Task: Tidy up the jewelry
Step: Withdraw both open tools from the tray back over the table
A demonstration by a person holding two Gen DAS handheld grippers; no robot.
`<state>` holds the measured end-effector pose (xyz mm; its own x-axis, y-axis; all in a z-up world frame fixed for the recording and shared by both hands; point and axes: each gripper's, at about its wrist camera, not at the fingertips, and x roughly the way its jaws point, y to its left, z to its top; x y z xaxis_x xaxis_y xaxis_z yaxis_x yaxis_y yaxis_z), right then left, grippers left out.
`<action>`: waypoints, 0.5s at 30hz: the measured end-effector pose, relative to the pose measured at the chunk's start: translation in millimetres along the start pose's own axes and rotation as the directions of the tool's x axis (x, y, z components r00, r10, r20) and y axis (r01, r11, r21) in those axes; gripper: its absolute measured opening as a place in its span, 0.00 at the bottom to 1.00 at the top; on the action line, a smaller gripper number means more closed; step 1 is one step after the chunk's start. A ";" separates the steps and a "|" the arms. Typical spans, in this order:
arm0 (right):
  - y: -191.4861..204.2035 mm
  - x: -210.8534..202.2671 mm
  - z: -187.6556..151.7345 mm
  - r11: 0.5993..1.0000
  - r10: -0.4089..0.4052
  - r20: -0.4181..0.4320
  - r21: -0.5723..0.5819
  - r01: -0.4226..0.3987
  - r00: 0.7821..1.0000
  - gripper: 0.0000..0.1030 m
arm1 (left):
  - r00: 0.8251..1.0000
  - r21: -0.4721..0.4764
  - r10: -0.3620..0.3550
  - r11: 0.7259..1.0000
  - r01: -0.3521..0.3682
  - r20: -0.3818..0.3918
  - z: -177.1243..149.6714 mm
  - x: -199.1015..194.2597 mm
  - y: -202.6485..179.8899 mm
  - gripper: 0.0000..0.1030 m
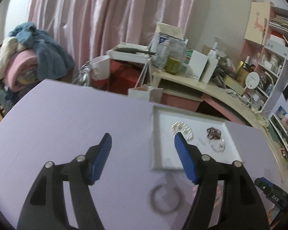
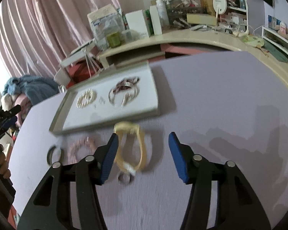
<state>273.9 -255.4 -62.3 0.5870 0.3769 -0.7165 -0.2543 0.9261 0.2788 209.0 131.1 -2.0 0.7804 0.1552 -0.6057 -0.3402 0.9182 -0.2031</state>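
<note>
A white tray (image 1: 157, 134) lies on the lavender table (image 1: 67, 118). In it are a sparkly bracelet (image 1: 182, 129), a dark beaded one (image 1: 213, 133) and a silver bangle (image 1: 218, 146). My left gripper (image 1: 143, 145) is open and empty, above the table left of the tray. A grey ring bangle (image 1: 165, 199) lies on the table below the tray. In the right wrist view the tray (image 2: 147, 103) is ahead. My right gripper (image 2: 143, 143) is open over a yellow bracelet (image 2: 142, 149). A small silver ring (image 2: 124, 179), a pink bracelet (image 2: 80, 145) and the grey bangle (image 2: 54, 153) lie nearby.
A cluttered desk (image 1: 211, 90) with boxes and bottles stands behind the table. Pink curtains (image 1: 105, 19) hang at the back. A pile of blankets (image 1: 28, 51) sits at the far left. Shelves (image 1: 274, 57) line the right side.
</note>
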 end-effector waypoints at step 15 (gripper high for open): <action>37.6 18.0 -52.0 0.995 -0.042 -0.109 -0.090 0.032 0.993 0.34 | 0.997 -0.018 0.017 1.000 -0.018 -0.081 -72.6 -41.7 26.7 0.74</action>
<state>234.9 -214.8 -97.9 0.5098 0.3331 -0.7932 -0.3035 0.9324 0.1964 129.3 122.7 -38.0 0.7296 0.1405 -0.6693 -0.3638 0.9085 -0.2058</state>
